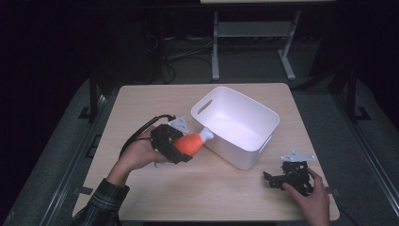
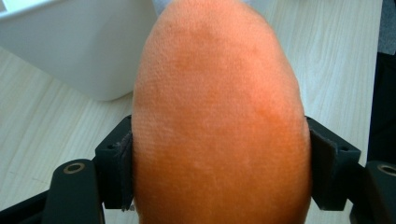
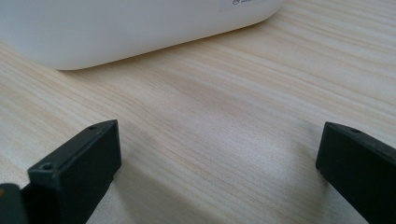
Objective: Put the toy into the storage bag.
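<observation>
- High view: the left gripper (image 1: 181, 148) has its jaws clamped on an orange plush drumstick (image 1: 190, 143), holding it just above the wooden table (image 1: 155, 197), close beside the near-left wall of the white bin (image 1: 244, 157). The toy's white bone end (image 1: 207, 135) points toward the bin's rim. The right gripper (image 1: 273, 179) rests on the table near the bin's front corner, in the person's right hand (image 1: 313, 200).
- Left gripper view: the orange plush drumstick (image 2: 219, 121) bulges between the two black jaws, whose pads press into its fat middle. The fuzzy fabric looks soft and light; I judge it squashes rather than slips, so a grip across the thick belly holds best, while the narrow bone end would be easier to lose. The bin (image 2: 70, 51) stands just behind.
- Right gripper view: the jaws stand wide apart with nothing between them, low over the table (image 3: 210, 126), facing the bin's wall (image 3: 116, 28).
</observation>
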### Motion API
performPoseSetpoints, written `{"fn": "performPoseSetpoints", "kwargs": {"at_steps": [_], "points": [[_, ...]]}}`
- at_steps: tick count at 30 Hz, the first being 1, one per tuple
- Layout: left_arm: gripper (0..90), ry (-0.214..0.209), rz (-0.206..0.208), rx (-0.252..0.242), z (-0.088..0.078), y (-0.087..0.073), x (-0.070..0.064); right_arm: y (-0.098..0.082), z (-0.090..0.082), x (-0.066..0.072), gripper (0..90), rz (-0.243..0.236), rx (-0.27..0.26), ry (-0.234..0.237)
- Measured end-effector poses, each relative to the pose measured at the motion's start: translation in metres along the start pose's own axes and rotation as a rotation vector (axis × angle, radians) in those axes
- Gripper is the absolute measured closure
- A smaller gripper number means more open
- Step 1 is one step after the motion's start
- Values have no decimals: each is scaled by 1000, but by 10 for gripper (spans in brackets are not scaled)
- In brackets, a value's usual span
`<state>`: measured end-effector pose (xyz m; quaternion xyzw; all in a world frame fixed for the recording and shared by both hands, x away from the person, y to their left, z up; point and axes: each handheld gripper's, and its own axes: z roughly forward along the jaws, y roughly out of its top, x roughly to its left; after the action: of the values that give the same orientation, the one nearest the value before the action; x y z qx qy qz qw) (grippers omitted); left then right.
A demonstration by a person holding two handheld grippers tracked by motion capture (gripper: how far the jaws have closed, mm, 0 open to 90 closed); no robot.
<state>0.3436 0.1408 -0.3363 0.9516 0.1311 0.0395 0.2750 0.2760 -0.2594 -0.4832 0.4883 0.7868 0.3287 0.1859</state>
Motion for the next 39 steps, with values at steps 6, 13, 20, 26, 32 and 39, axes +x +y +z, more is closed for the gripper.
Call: {"fn": "performPoseSetpoints", "kwargs": {"at_steps": [6, 13, 20, 26, 32, 39], "points": [[247, 7, -2, -24, -7, 5, 4, 0, 0, 0, 0, 2, 0, 0], [247, 13, 4, -48, -16, 13, 10, 0, 0, 0, 0, 2, 0, 2], [247, 17, 12, -55, -20, 21, 15, 0, 0, 0, 0, 0, 1, 1], [247, 24, 8, -72, -23, 30, 22, 0, 0, 0, 0, 0, 1, 1], [247, 27, 4, -80, -25, 37, 30, 0, 0, 0, 0, 0, 1, 1], [248, 47, 17, -87, -29, 49, 37, 0, 0, 0, 0, 2, 0, 2]]}}
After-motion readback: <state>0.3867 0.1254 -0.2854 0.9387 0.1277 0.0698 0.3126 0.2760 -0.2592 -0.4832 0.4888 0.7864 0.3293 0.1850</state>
